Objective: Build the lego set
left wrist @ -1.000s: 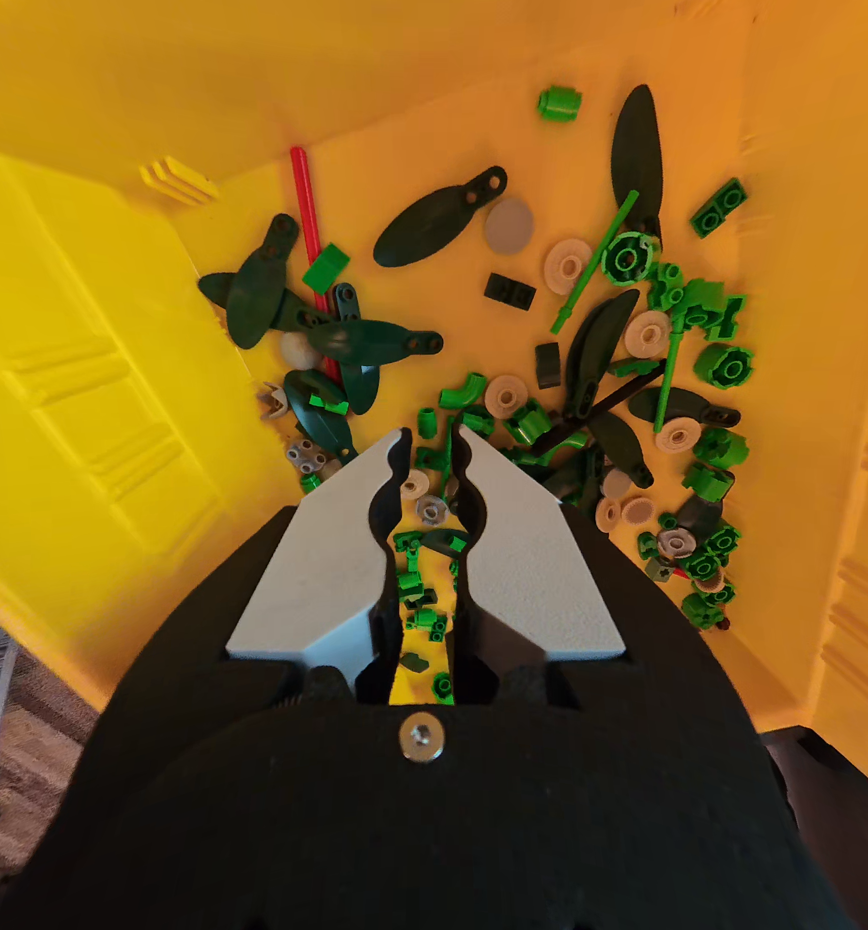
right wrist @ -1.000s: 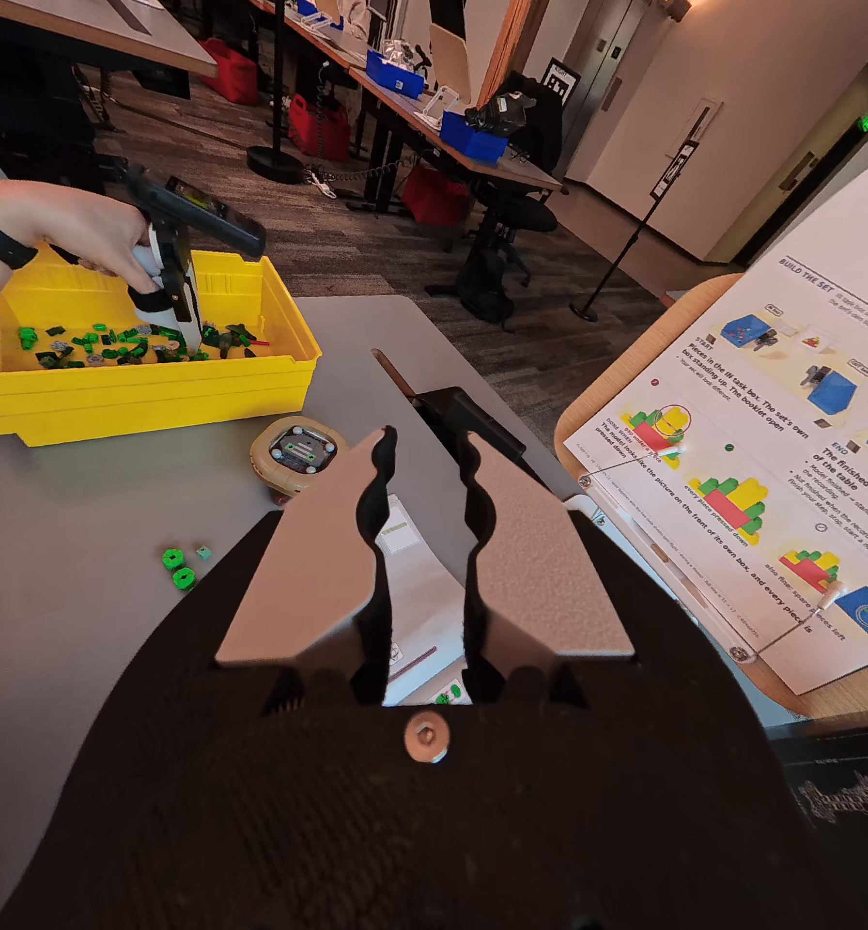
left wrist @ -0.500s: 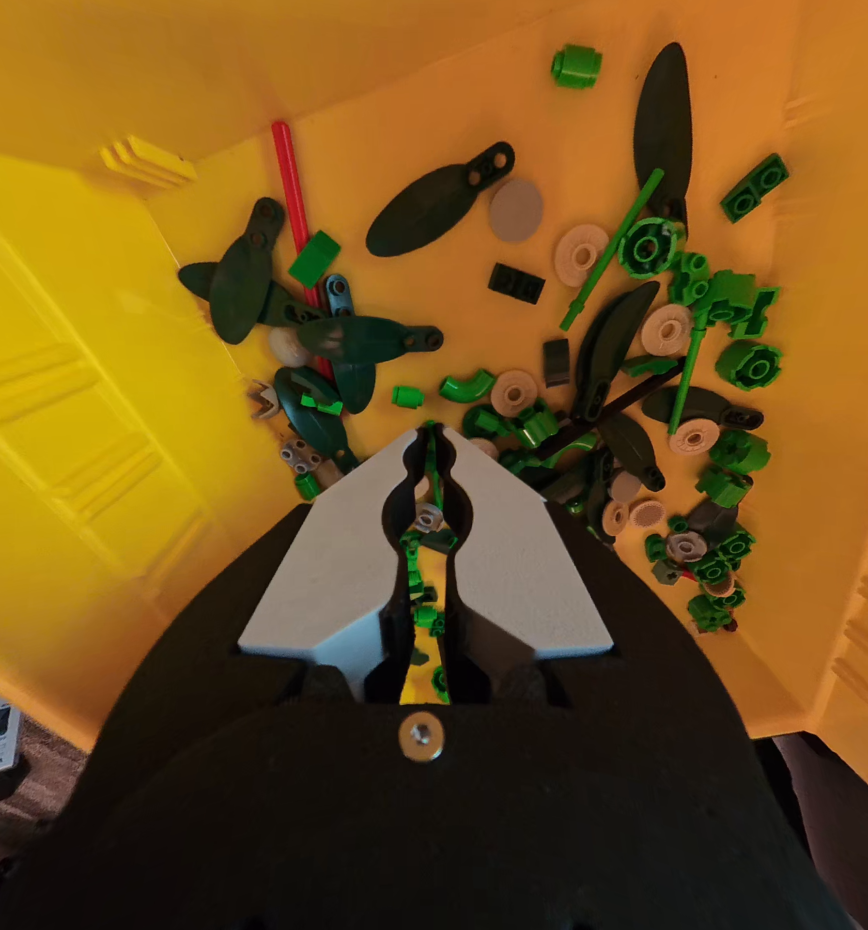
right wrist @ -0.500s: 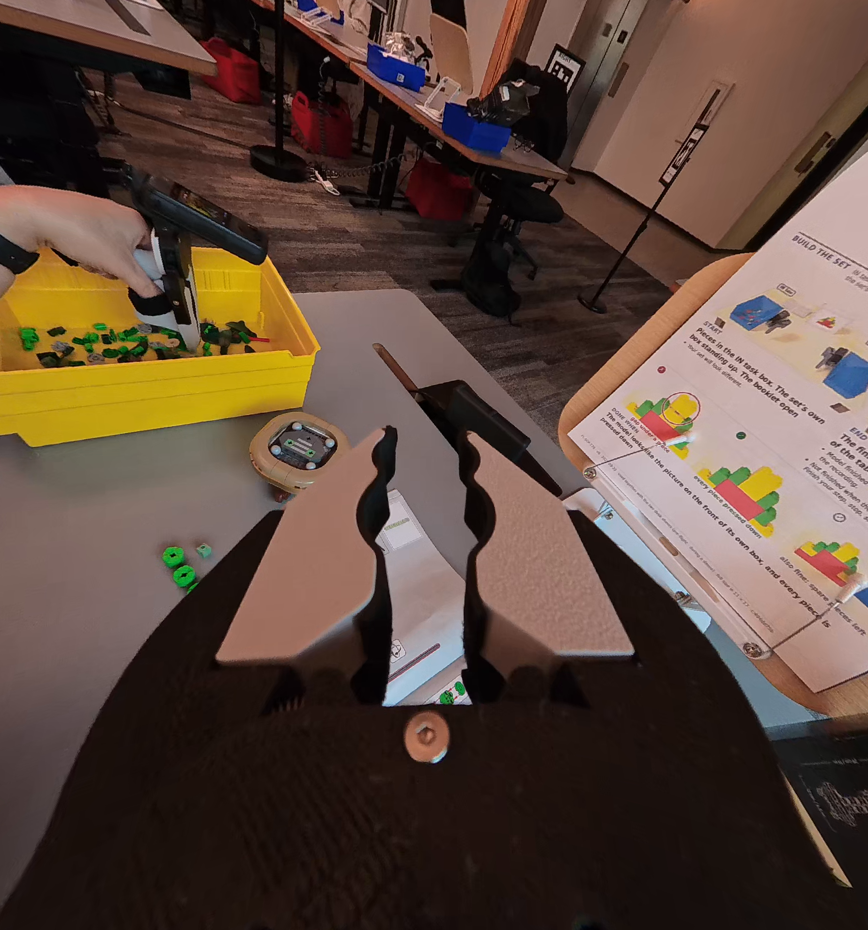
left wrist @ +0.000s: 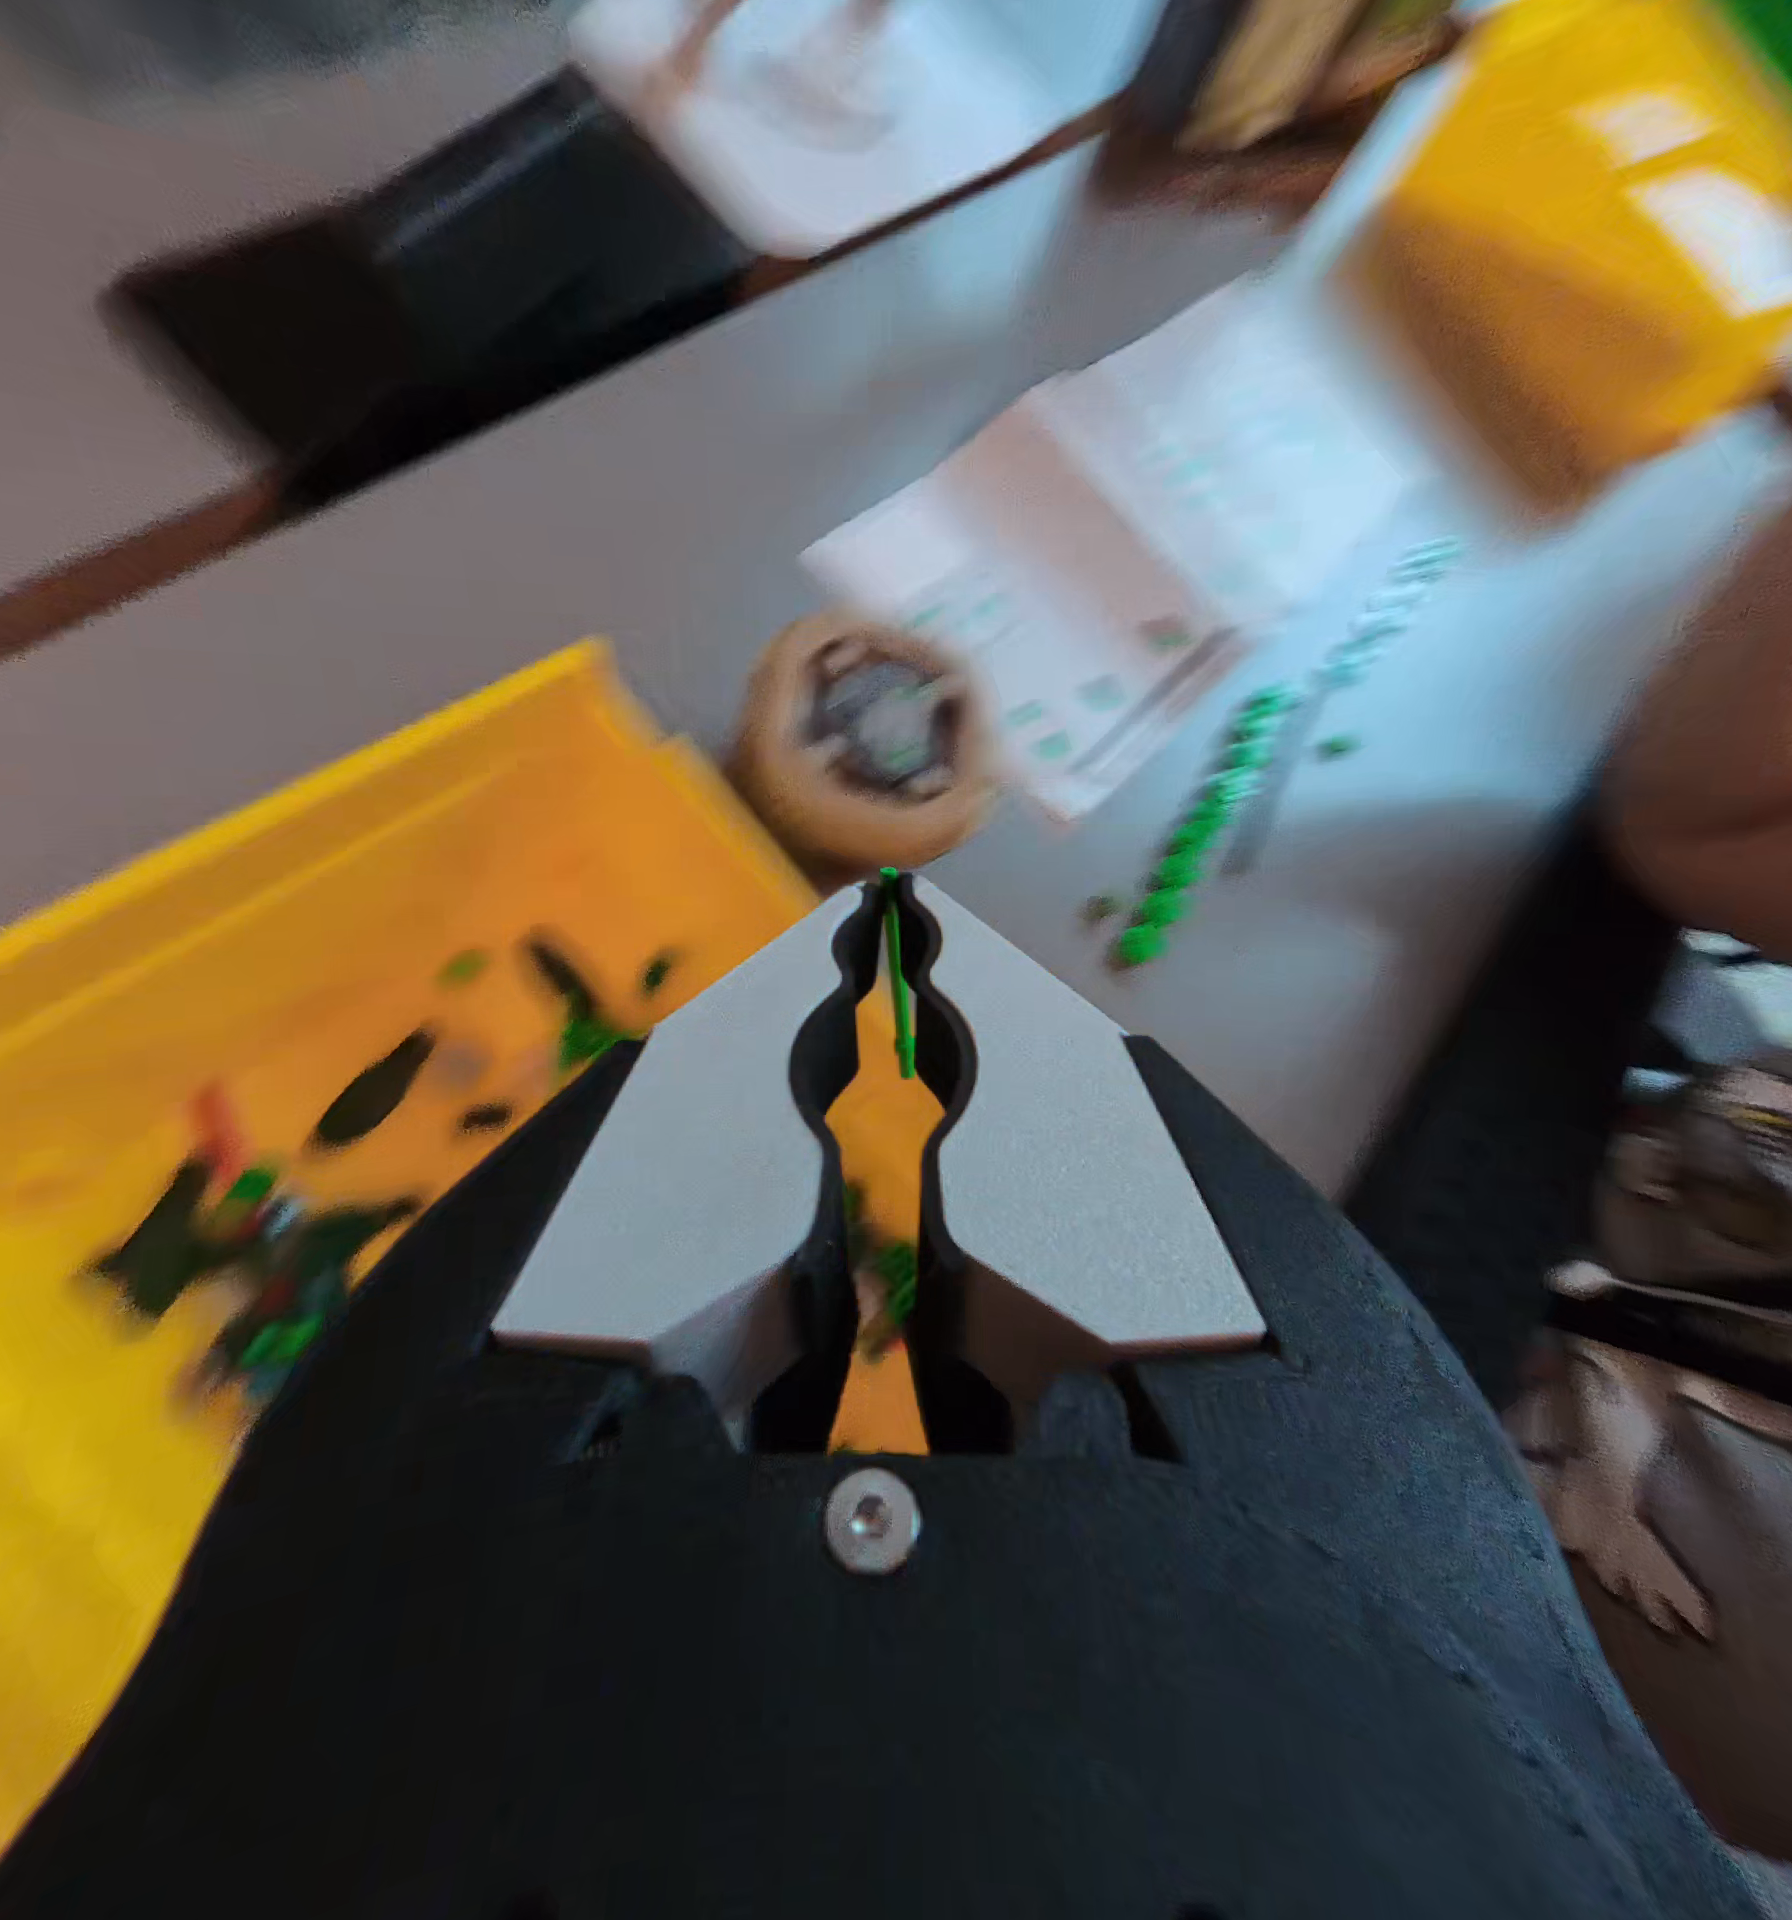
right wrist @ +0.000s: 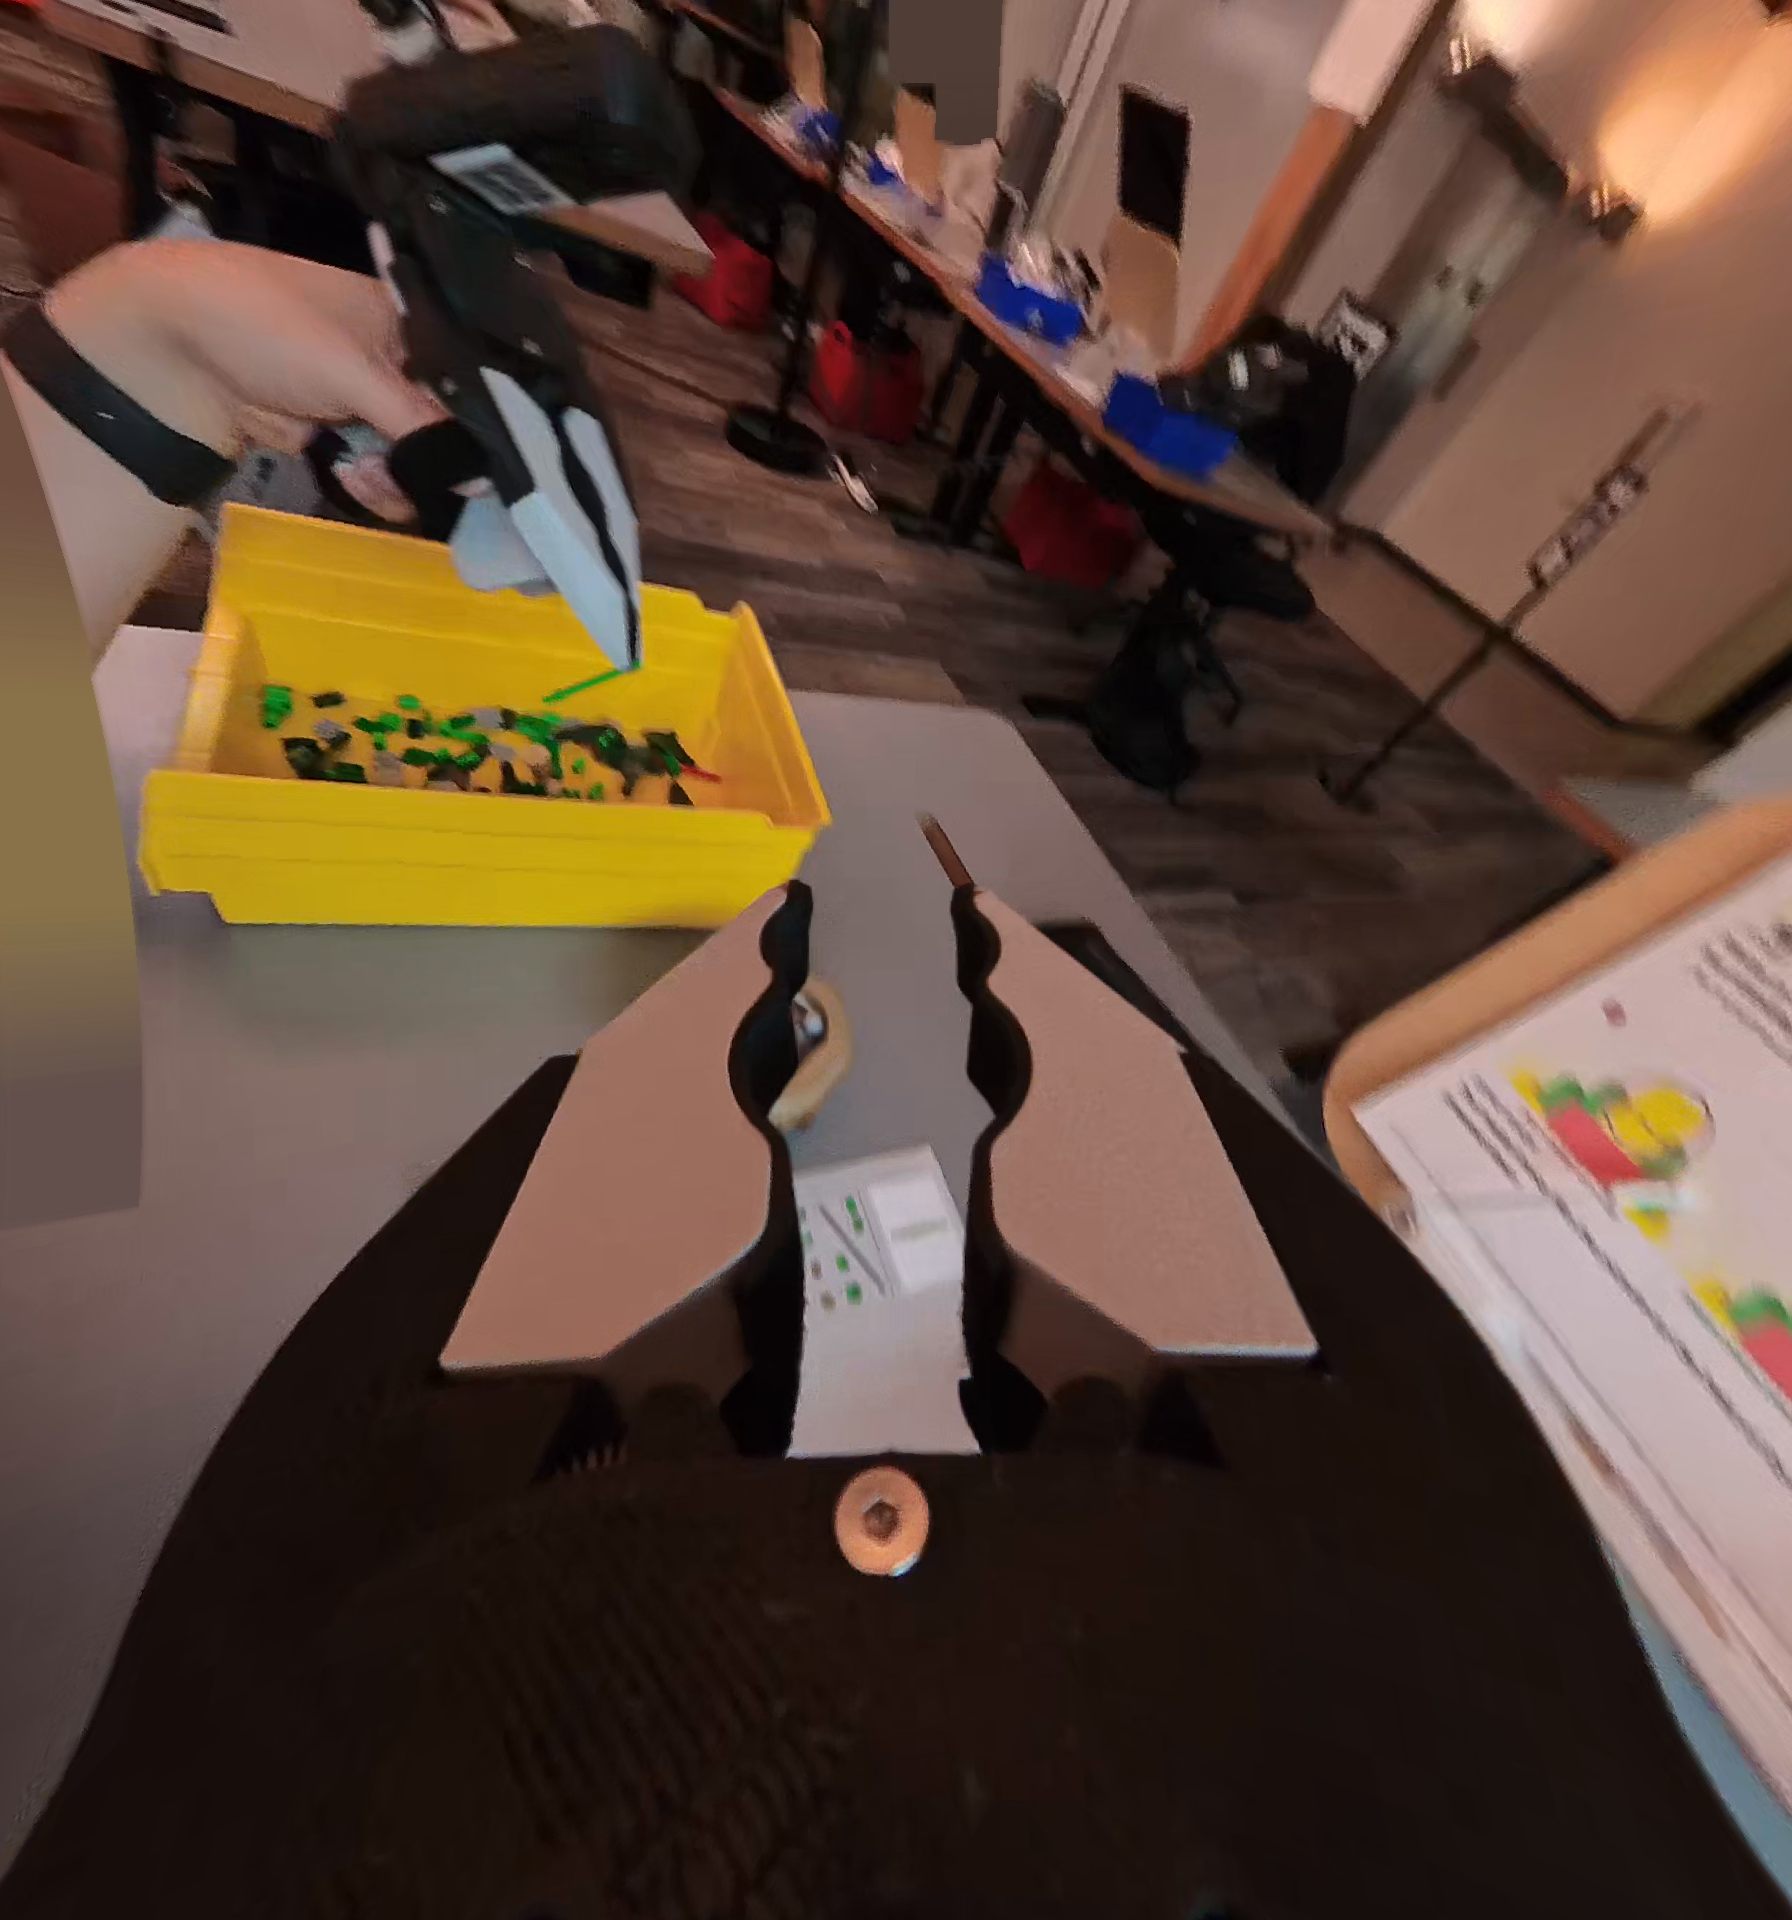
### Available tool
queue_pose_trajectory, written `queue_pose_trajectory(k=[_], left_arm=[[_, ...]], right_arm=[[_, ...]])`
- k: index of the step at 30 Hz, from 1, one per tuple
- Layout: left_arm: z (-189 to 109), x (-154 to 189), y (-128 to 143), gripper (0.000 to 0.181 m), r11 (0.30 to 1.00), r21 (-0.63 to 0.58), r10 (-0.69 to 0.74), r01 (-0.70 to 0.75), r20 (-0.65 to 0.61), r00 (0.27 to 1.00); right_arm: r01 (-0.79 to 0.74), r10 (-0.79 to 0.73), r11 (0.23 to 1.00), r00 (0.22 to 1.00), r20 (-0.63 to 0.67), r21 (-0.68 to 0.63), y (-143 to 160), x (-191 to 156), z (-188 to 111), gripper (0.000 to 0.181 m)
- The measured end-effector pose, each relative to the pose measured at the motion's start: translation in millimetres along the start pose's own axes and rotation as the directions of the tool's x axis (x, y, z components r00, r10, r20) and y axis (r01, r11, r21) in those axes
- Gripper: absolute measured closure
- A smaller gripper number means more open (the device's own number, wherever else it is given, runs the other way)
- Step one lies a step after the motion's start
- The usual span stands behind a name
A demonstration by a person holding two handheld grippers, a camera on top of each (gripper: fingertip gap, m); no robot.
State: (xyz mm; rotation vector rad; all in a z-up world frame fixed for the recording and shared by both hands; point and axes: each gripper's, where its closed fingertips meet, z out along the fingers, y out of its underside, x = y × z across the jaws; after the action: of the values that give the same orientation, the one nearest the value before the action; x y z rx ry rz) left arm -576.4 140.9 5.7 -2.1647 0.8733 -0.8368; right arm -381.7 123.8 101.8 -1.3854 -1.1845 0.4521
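Left gripper (left wrist: pixel 890 883), tips pinched on a thin green rod (left wrist: pixel 898 977), hangs above the yellow bin (right wrist: pixel 476 862) of loose pieces; right gripper (right wrist: pixel 879 909), empty and parted, hovers over the grey table (right wrist: pixel 279 1049).

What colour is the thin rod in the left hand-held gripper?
Bright green rod; the left wrist view shows it best.

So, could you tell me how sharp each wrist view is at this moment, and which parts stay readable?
Left wrist view: heavy motion blur smears the yellow bin and the table, while the left gripper and its thin green rod stay crisp. Right wrist view: milder blur, strongest at the edges; the right gripper is sharp, and the instruction sheet is too soft to make out.
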Motion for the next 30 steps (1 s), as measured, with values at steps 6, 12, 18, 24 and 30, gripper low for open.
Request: queue_pose_trajectory(k=[6, 12, 18, 24, 30], left_arm=[[-8, 116, -44, 0.181, 0.973, 0.228, 0.143, -0.037, -0.469, 0.871], [-4, 129, -40, 0.181, 0.982, 0.186, 0.117, -0.014, -0.560, 0.820], [-7, -8, 32, 0.180, 0.980, -0.185, 0.099, -0.066, 0.171, 0.980], [-3, -78, 128, 0.181, 0.782, -0.579, 0.014, 0.232, 0.387, 0.922], [16, -90, 162, 0.180, 0.670, -0.681, -0.030, 0.295, 0.373, 0.928]], right_arm=[[0.233, -0.250, 0.952, 0.966, 0.068, 0.196, -28, -70, 37, 0.151], [0.139, -0.174, 0.973, 0.968, 0.181, 0.186, -26, -94, 50, 0.150], [0.048, -0.052, 0.999, 0.970, 0.239, 0.026, 6, -84, 62, 0.149], [0.079, -0.066, 0.996, 0.970, 0.233, -0.048, 23, -84, 72, 0.149], [0.106, -0.087, 0.992, 0.970, 0.229, -0.074, 28, -81, 71, 0.149]])
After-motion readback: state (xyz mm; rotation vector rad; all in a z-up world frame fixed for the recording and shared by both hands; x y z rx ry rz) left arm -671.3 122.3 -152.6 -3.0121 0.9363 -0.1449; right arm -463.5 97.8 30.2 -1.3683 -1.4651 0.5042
